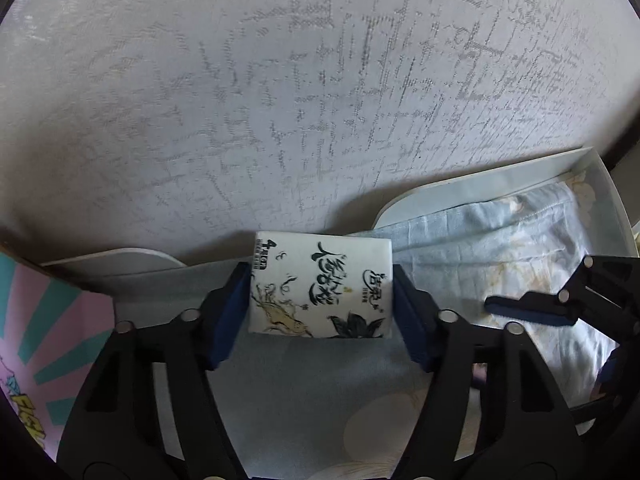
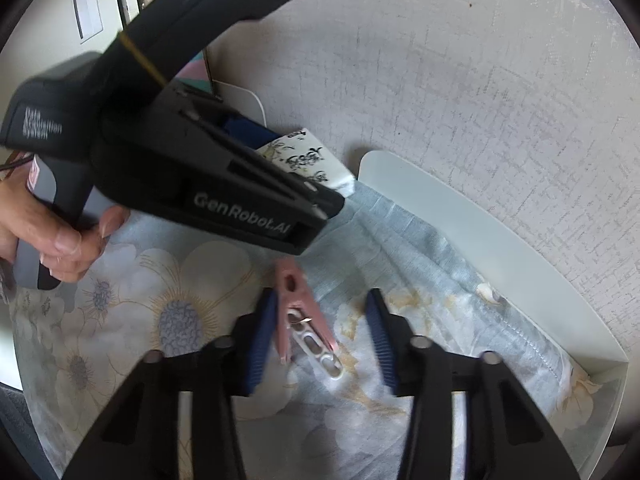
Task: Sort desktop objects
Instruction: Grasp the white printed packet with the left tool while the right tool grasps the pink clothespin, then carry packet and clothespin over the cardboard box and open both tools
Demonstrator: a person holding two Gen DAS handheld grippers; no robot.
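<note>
Blue pads of my right gripper (image 2: 322, 340) stand spread around the pink clothespin (image 2: 306, 320), which lies on the flowered cloth (image 2: 192, 280); the left pad is touching it and the right pad is apart, so nothing is pinched yet. Its long axis runs nearly along my fingers, a little slanted. My left gripper (image 1: 322, 300) pinches the tissue pack (image 1: 320, 286) just beyond, near the white tray wall (image 2: 500, 240).
</note>
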